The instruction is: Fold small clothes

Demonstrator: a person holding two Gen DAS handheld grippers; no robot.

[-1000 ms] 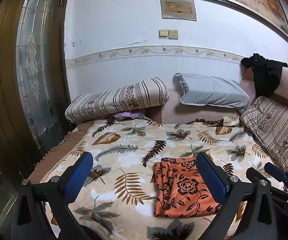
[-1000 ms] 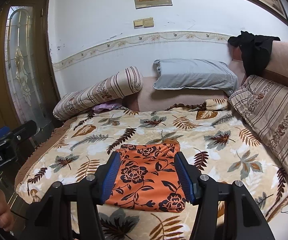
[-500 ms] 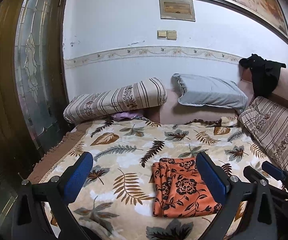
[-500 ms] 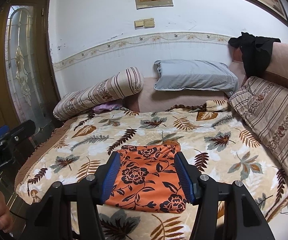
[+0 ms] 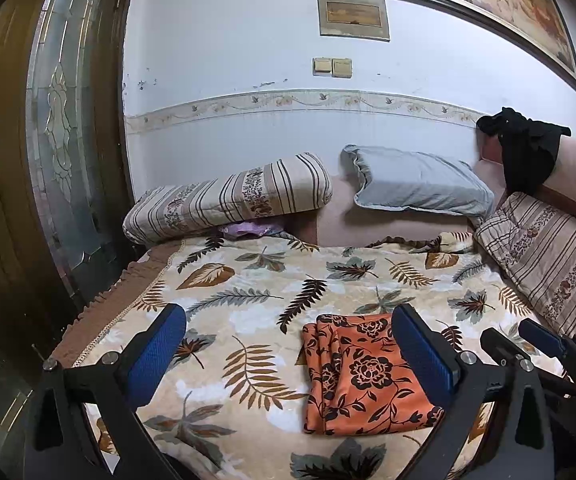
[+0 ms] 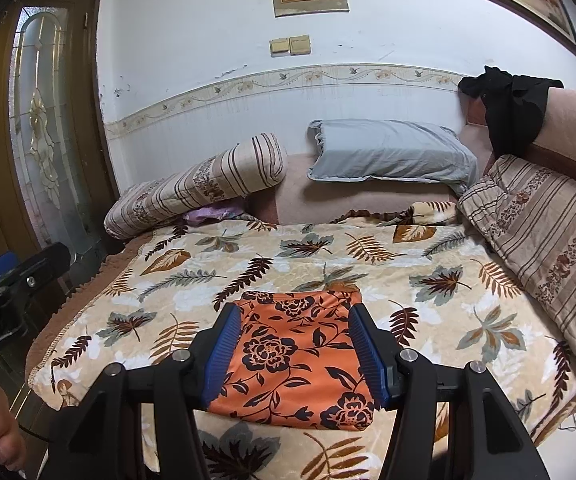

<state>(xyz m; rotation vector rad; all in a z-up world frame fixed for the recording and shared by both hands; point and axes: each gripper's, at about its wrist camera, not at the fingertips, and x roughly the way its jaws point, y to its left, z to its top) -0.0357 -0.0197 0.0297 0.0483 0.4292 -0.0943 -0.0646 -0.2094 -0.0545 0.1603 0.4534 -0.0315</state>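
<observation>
The orange cloth (image 6: 292, 364) is left folded flat on the bed (image 6: 439, 300), unchanged over the last second. Both grippers, left (image 5: 288, 354) and right (image 6: 293, 356), are held apart and empty, so the fold is judged finished.

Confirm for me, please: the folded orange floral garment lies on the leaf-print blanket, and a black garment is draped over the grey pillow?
Not quite. The black garment is draped over the pinkish headboard, to the right of the grey pillow, as the right wrist view shows. The rest stands.
</observation>
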